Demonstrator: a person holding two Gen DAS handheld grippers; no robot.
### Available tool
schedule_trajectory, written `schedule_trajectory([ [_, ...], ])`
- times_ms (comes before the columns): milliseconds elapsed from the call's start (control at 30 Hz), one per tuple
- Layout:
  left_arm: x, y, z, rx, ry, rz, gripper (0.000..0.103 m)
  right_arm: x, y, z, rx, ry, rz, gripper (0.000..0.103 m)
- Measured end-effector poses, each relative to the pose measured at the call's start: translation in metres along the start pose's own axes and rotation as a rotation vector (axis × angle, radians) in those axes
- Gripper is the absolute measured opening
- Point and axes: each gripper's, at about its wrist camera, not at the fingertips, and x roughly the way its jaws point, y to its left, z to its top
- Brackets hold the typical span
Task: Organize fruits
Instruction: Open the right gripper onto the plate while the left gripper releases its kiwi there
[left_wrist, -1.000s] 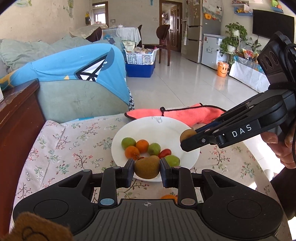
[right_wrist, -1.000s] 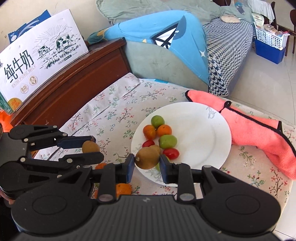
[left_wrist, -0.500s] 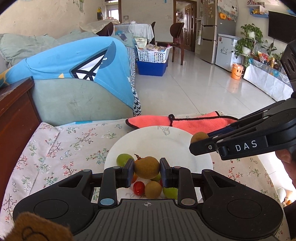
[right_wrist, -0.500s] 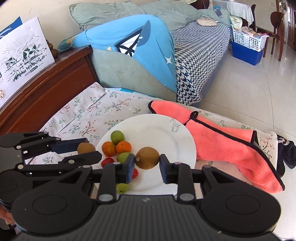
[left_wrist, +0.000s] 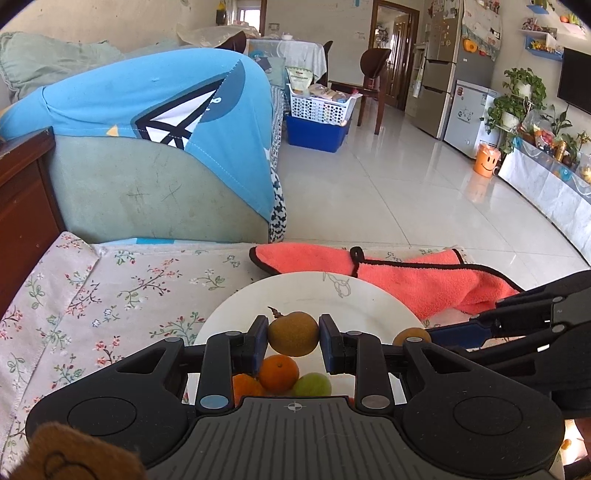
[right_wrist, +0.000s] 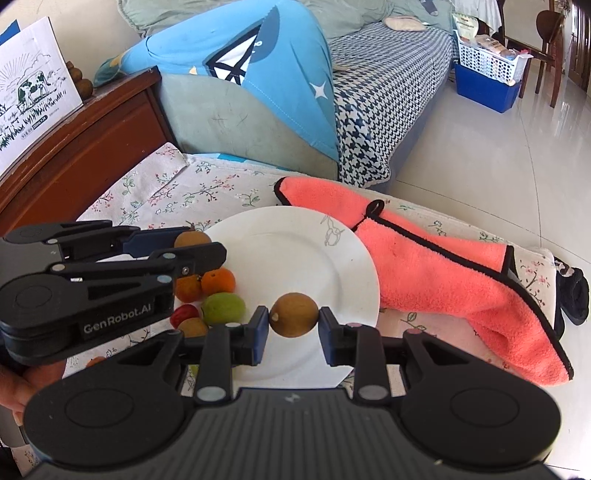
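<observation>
A: Plainly, more of the fruit is shown by the right wrist view; two oranges (right_wrist: 218, 282), a green fruit (right_wrist: 223, 308) and a small red one (right_wrist: 184, 314) are seen on the near-left part of the white plate (right_wrist: 295, 243), and the salmon cloth (right_wrist: 443, 273) is laid just beside its far rim.

B: And in the left wrist view?

A: Most of that pile is hidden behind the left gripper (left_wrist: 294, 339) (only an orange and a green fruit are glimpsed below it); its jaws are held narrow, clamped on a brown kiwi (left_wrist: 293, 333) above the plate.

B: And the other one?

A: A second kiwi (right_wrist: 293, 319) is pinched likewise by the right gripper (right_wrist: 294, 325), over the plate's bare near side.
</observation>
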Motion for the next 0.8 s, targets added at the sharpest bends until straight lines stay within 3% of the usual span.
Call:
schedule_trajectory([
  [333, 0.011, 0.0, 0.005, -0.062, 0.016, 0.003, 0.029, 0.01, -0.007, 0.003, 0.045, 0.013, -0.003, 0.03],
  [667, -0.017, -0.007, 0.013, -0.049, -0.027, 0.06, 0.068, -0.001, -0.006, 0.007, 0.051, -0.017, 0.027, 0.032],
  [800, -0.031, -0.01, 0.01, -0.02, -0.024, 0.106, 0.071, -0.005, 0.002, 0.006, 0.021, -0.013, 0.05, 0.032],
])
